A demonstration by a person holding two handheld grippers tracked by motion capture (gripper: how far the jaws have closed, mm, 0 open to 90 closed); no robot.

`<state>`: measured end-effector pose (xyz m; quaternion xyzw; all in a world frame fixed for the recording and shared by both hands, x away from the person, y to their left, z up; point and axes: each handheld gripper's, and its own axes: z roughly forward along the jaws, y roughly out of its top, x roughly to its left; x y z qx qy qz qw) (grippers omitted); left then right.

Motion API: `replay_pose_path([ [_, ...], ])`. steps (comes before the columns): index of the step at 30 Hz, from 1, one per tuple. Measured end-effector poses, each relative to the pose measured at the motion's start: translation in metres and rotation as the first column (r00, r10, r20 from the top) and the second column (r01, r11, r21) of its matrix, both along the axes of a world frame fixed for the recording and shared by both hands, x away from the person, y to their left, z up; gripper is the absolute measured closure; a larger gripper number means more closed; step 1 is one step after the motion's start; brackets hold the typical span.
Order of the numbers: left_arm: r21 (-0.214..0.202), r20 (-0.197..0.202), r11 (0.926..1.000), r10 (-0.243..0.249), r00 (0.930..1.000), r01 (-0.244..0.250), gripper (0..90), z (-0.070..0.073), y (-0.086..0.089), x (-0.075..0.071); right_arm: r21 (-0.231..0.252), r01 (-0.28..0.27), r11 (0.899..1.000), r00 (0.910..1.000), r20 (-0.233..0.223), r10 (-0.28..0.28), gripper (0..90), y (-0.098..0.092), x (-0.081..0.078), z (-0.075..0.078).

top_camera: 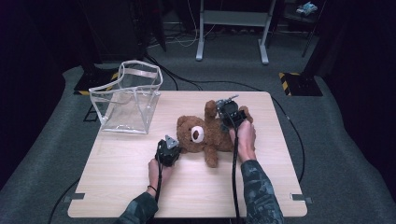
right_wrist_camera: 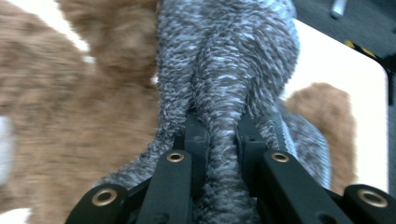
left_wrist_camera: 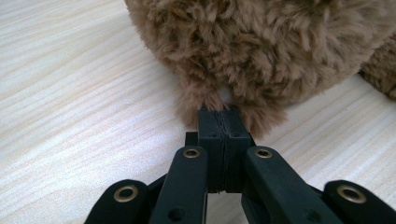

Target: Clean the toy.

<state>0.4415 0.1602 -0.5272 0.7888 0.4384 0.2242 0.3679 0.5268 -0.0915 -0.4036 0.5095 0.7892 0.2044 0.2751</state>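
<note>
Lying on pale wood table (top_camera: 121,172): teddy bear (top_camera: 201,135); grey carpet (top_camera: 345,158) around

Clear plastic bag (top_camera: 127,98) upright at wooden table's (top_camera: 116,172) far-left corner; grey carpet (top_camera: 336,154) around

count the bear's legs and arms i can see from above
3 in the high view: one arm raised beside the right gripper, one leg toward the person, one limb past that gripper. The fourth may be hidden under it.
</note>
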Motion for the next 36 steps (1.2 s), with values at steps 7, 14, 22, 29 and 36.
replay_pose_path([
  [7, -0.001, 0.000, 1.0000, -0.001, 1.0000, 0.001, 89.3, 0.000, 0.000, 0.000, 0.080, 0.092, 0.993, 0.9958, -0.011, -0.091, 79.6, -0.041, 0.003, -0.005],
  [14, 0.008, 0.003, 1.0000, 0.000, 1.0000, 0.000, 89.3, 0.000, 0.000, 0.000, 0.093, 0.165, 0.982, 0.9861, 0.001, -0.166, 79.6, -0.074, -0.003, -0.011],
  [22, 0.009, 0.004, 1.0000, -0.003, 1.0000, 0.003, 89.2, 0.000, -0.001, -0.001, 0.230, 0.132, 0.964, 0.9878, 0.051, -0.147, 79.6, -0.081, -0.012, -0.001],
  [29, 0.009, 0.004, 1.0000, -0.003, 1.0000, 0.003, 89.3, 0.000, -0.001, -0.001, 0.181, 0.220, 0.958, 0.9753, -0.024, -0.220, 79.7, -0.102, -0.008, -0.028],
  [36, 0.016, 0.003, 0.9999, -0.006, 1.0000, 0.006, 89.2, 0.000, -0.001, -0.001, 0.262, 0.238, 0.935, 0.9713, -0.053, -0.232, 79.6, -0.122, -0.021, -0.037],
])
